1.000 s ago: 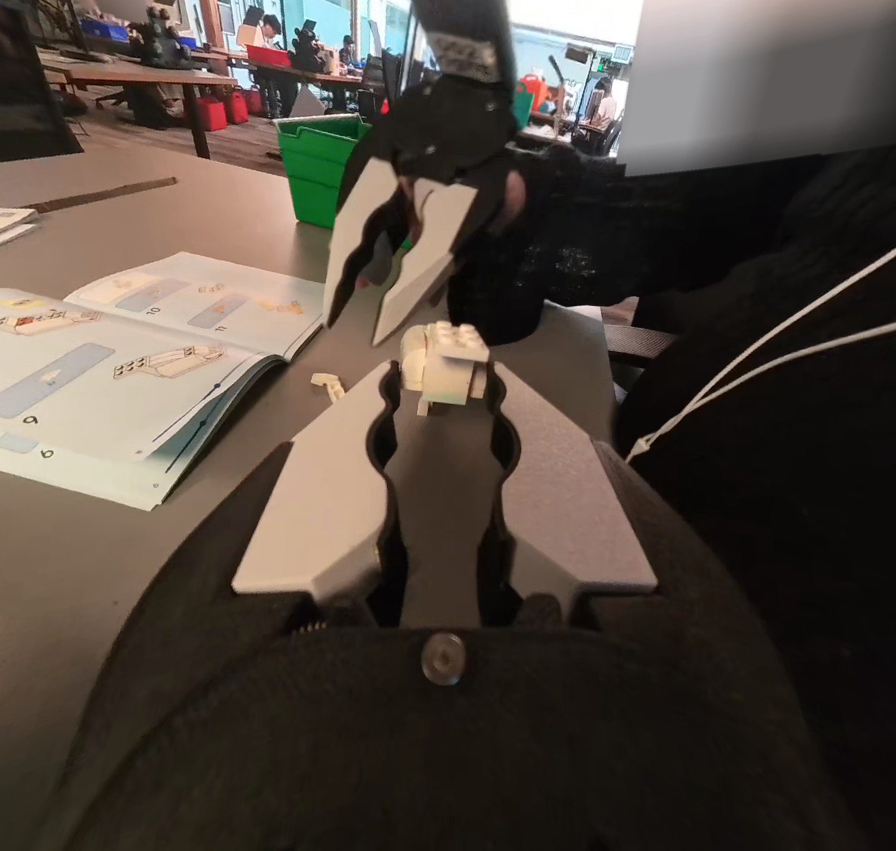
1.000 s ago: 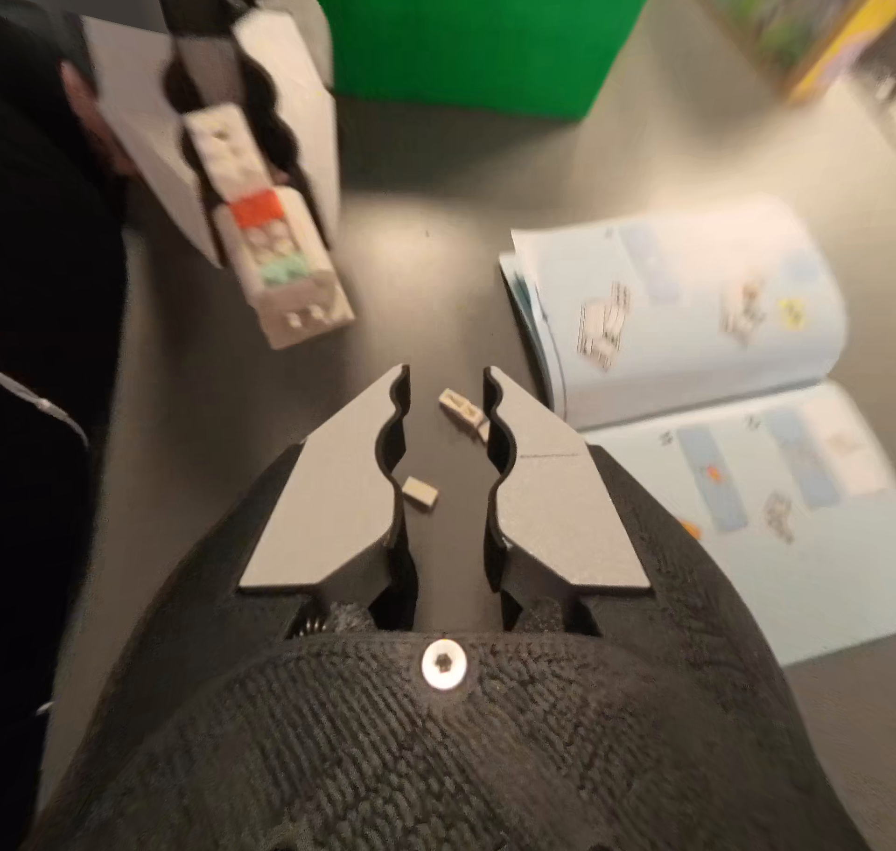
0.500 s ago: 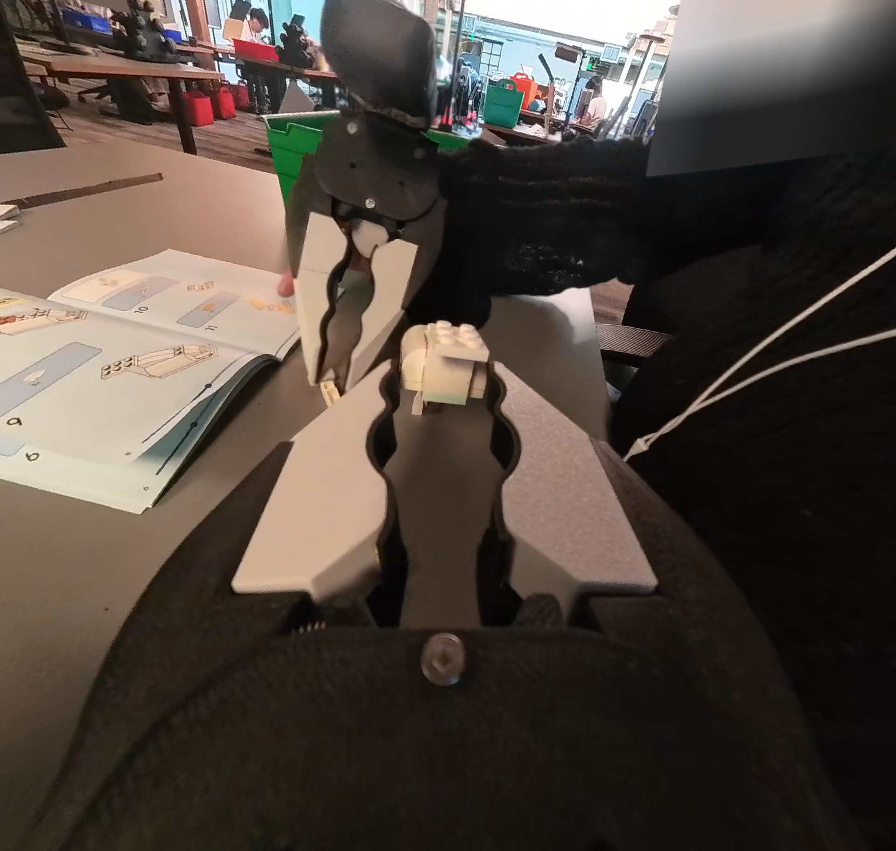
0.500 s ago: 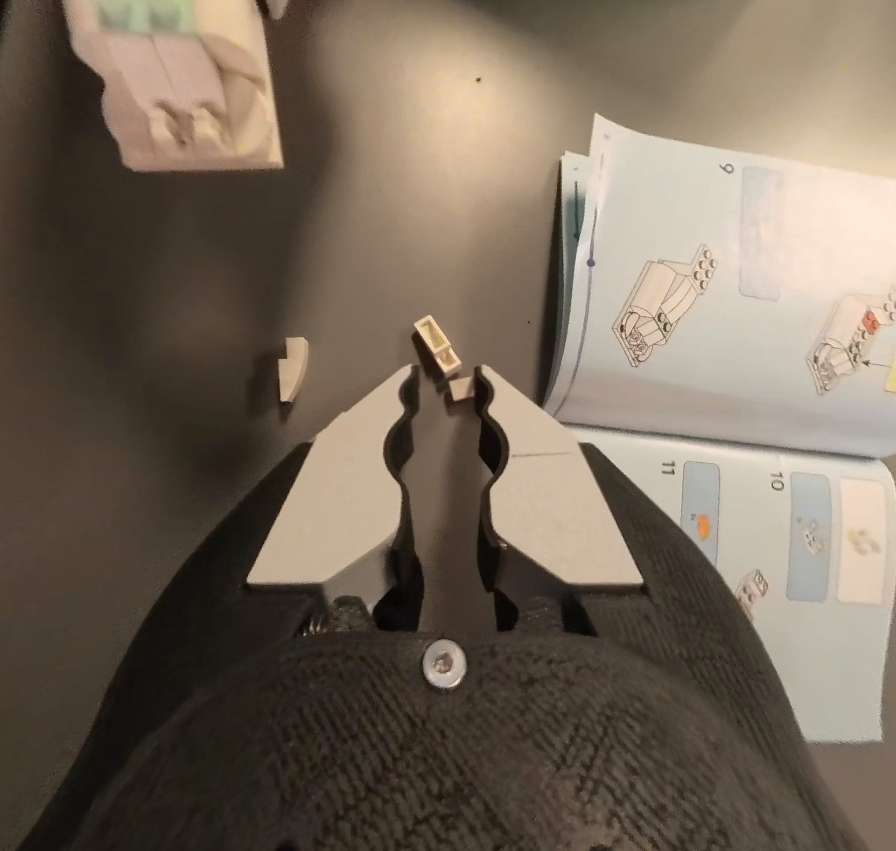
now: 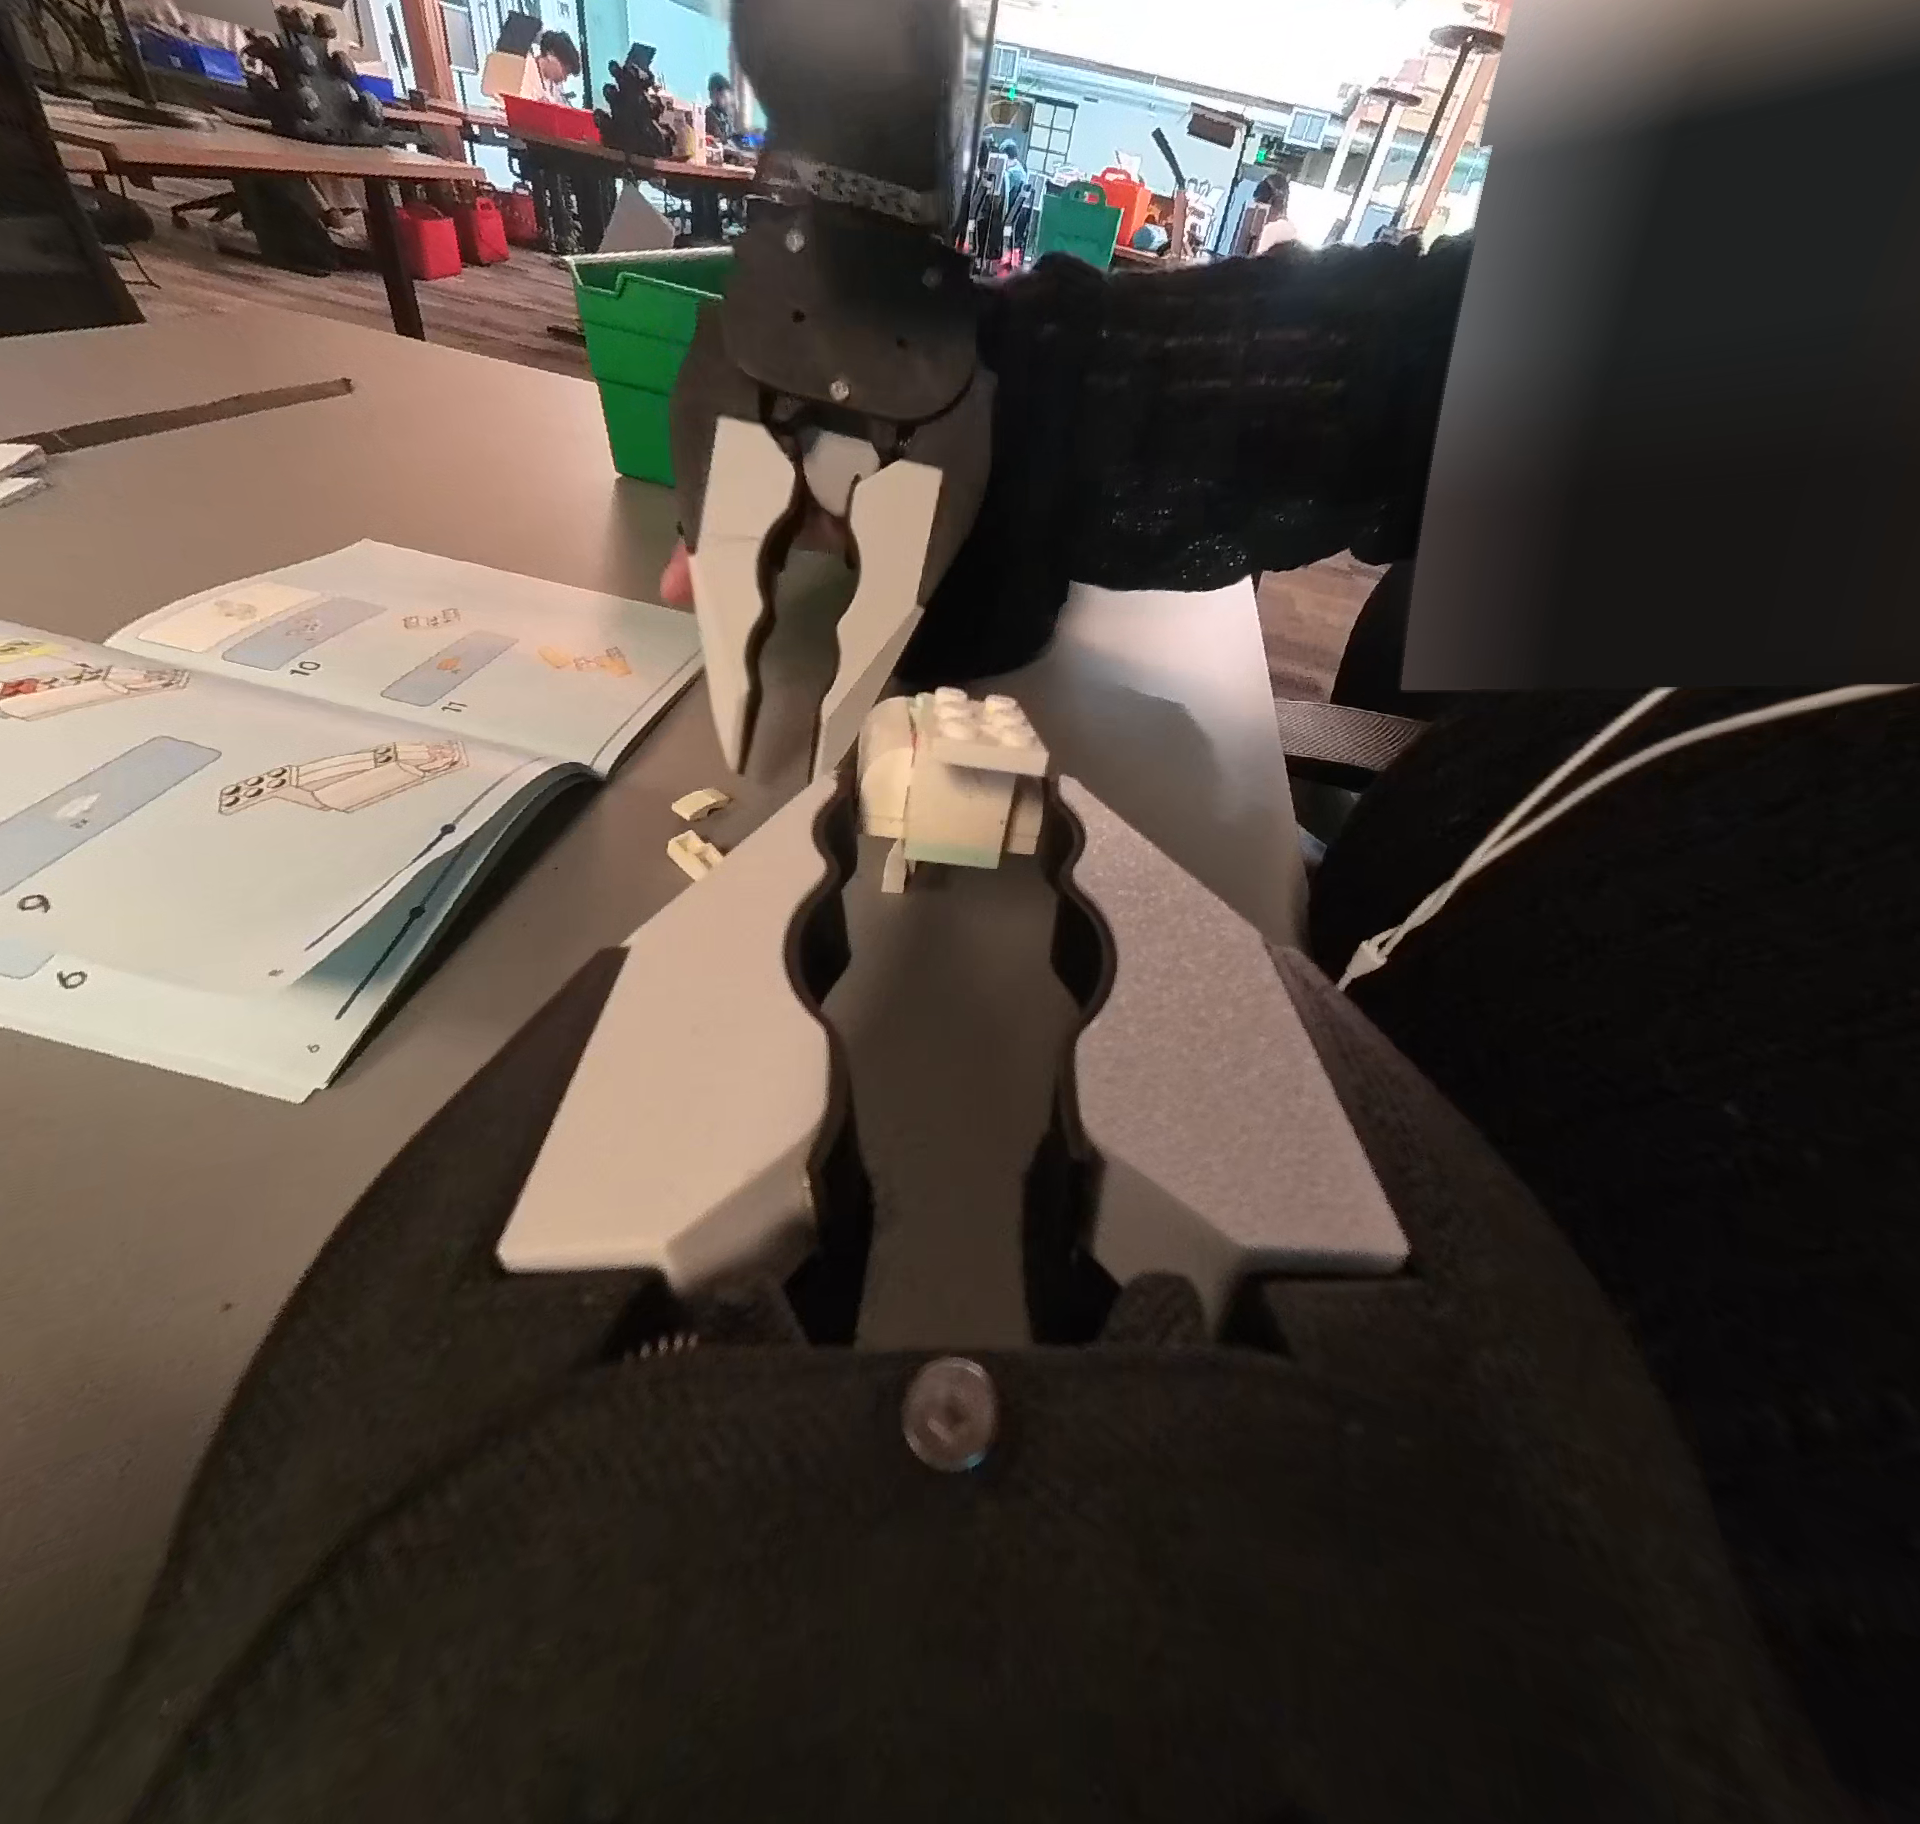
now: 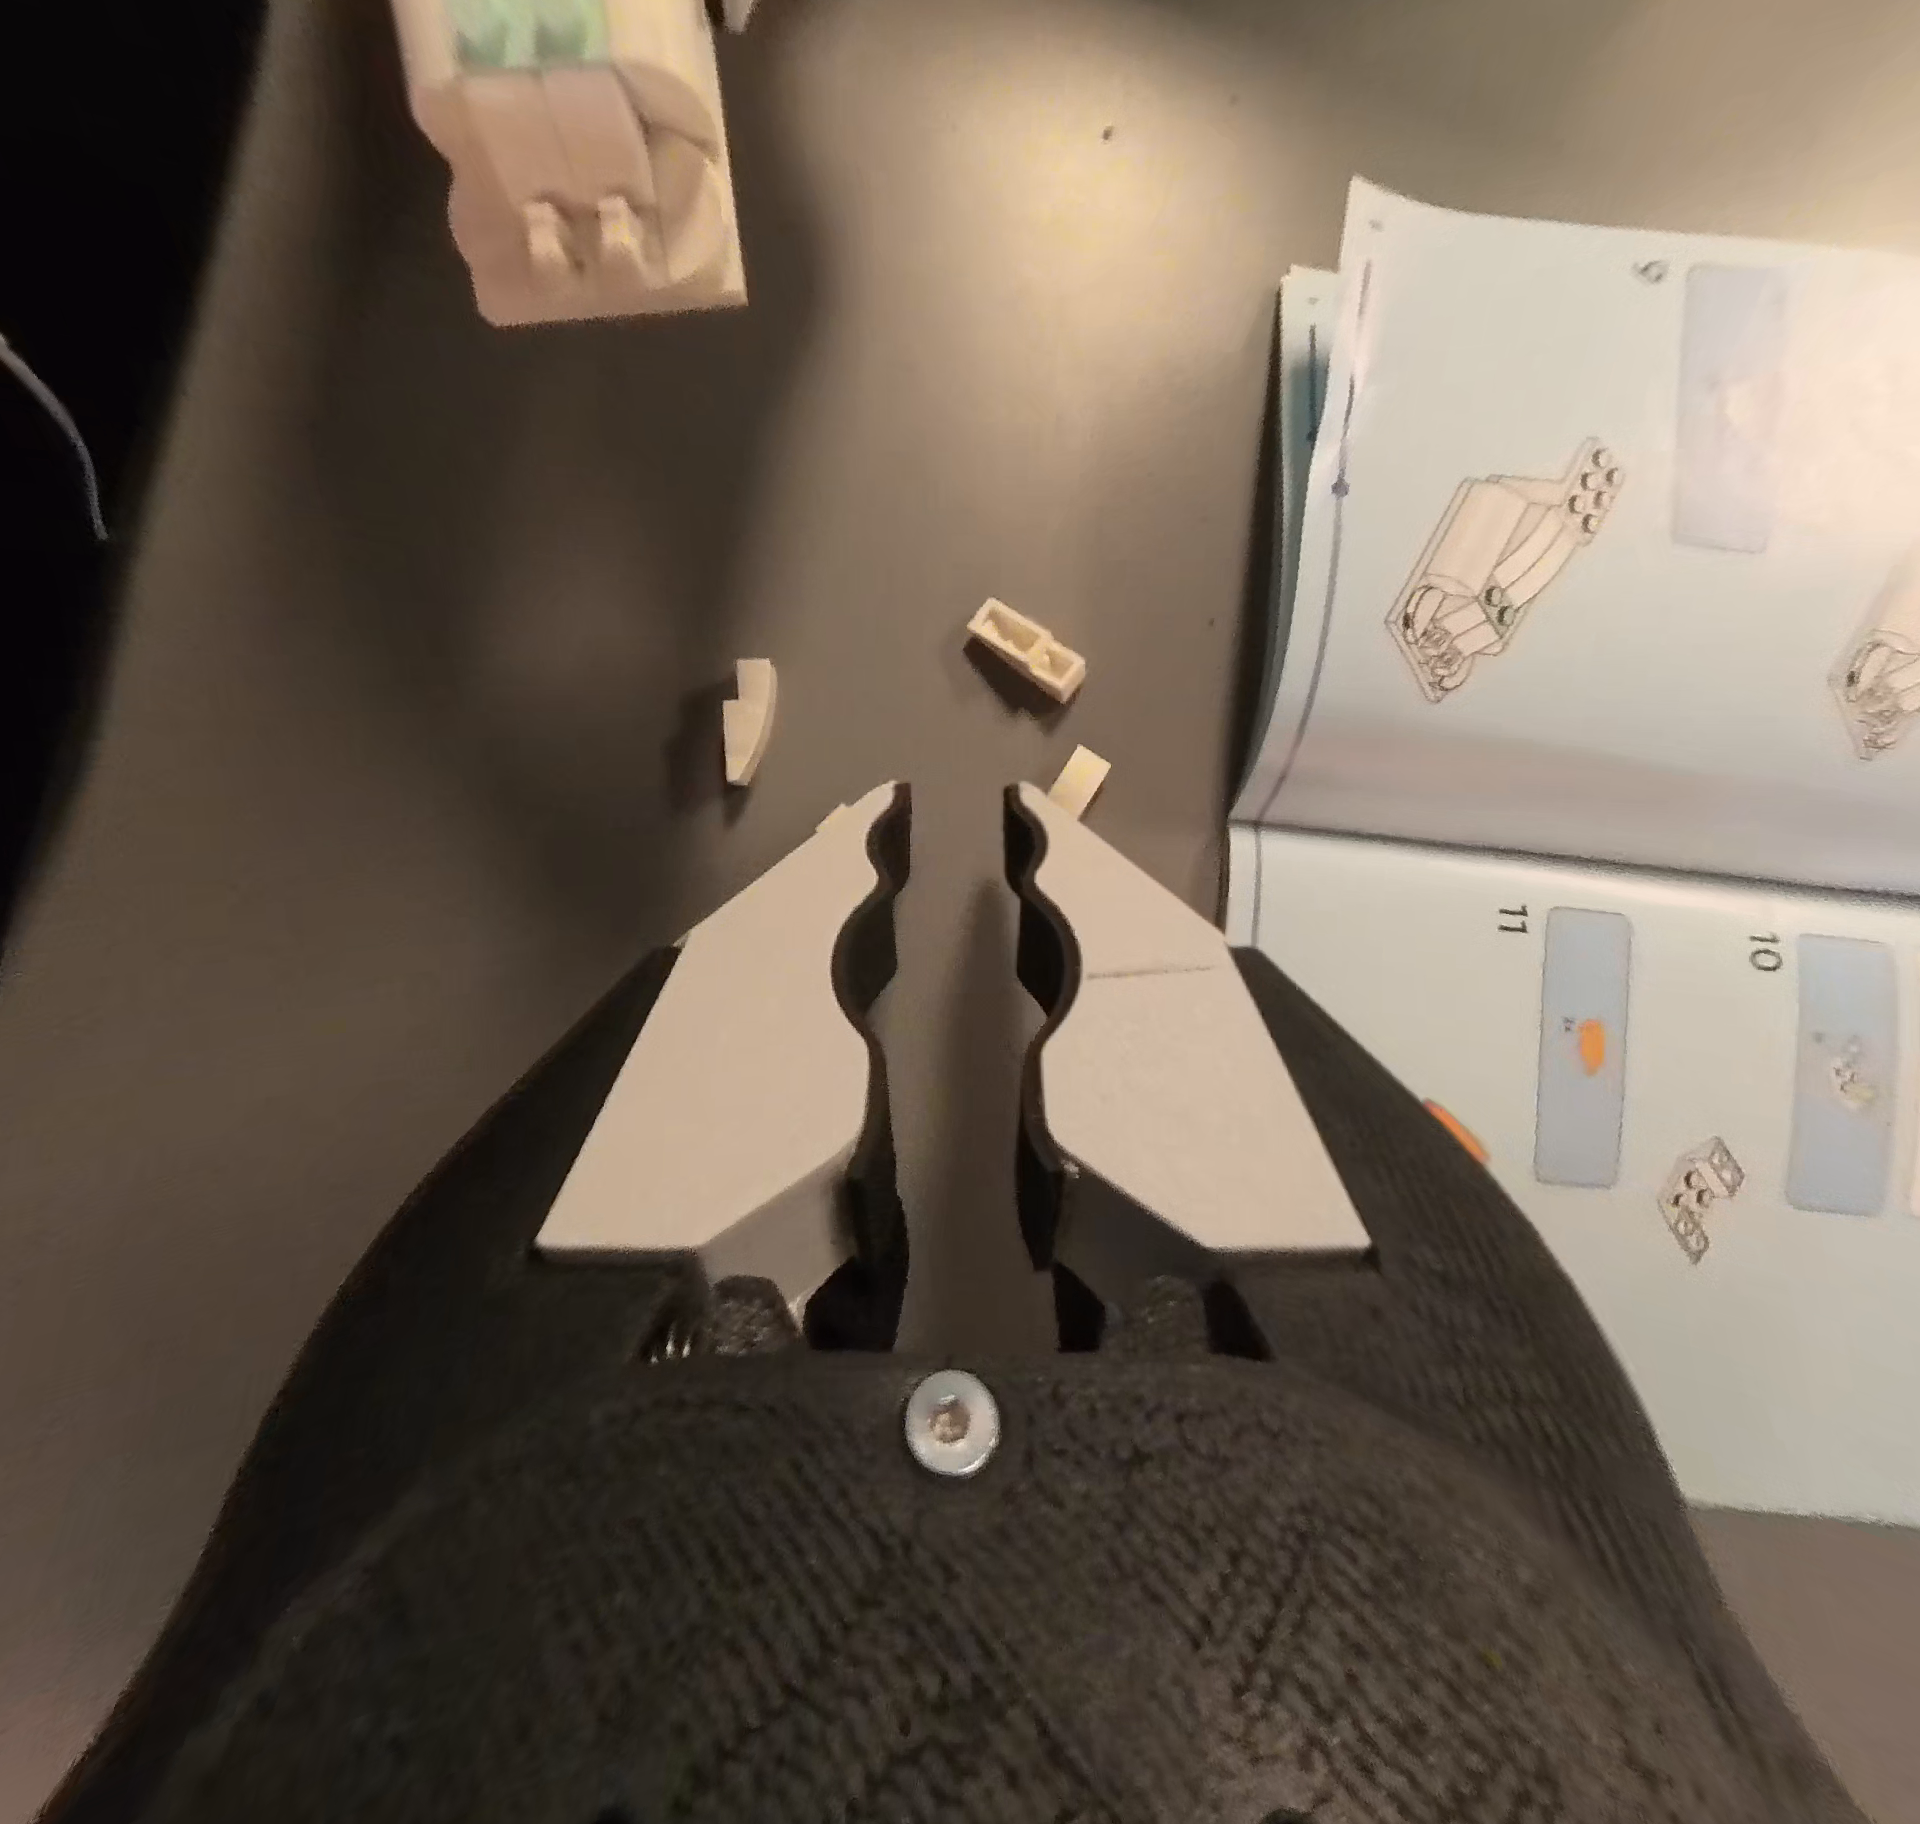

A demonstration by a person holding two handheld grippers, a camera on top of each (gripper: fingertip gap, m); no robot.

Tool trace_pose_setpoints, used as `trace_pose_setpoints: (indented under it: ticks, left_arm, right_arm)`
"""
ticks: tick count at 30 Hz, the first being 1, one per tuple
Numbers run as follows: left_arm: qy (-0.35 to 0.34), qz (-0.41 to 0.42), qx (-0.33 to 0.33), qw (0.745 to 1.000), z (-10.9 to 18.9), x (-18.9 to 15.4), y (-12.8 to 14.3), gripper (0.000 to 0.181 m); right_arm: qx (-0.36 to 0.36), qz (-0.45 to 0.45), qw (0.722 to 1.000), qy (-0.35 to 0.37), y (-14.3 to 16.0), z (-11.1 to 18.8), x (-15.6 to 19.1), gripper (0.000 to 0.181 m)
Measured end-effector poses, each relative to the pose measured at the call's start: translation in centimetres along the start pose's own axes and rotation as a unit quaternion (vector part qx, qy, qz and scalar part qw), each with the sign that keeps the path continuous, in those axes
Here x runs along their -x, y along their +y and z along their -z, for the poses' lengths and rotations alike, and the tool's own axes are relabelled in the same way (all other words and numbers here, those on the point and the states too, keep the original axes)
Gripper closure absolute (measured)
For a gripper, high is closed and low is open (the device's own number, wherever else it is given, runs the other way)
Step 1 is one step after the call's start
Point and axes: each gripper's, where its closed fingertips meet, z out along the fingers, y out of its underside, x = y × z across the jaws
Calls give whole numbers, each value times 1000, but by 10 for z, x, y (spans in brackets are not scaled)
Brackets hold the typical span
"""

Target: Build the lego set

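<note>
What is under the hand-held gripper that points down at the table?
Under the right hand-held gripper lie three small white pieces: a hollow brick, a curved piece, and a small piece partly hidden by one finger. No piece shows between its fingers.

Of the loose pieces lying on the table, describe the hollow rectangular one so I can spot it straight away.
Start at the open instruction booklet on the grey table. Beside its spine edge, just ahead of the right gripper, lies the small cream brick, open underside up. Its boxy shape with hollow cells sets it apart from the curved piece and the small flat piece nearby.
</note>
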Motion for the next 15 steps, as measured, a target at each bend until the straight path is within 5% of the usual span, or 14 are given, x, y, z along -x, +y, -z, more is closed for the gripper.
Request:
trace_pose_setpoints:
  ticks: [7, 15]
  left_arm:
    - [3, 8, 0, 1000, 0, 1, 0, 147]
    - [8, 27, -11, 1000, 2, 3, -2, 147]
  right_arm:
    - [-49, 85, 995, -9, -22, -17, -14, 138]
    - [-13, 71, 993, -92, -15, -26, -13, 162]
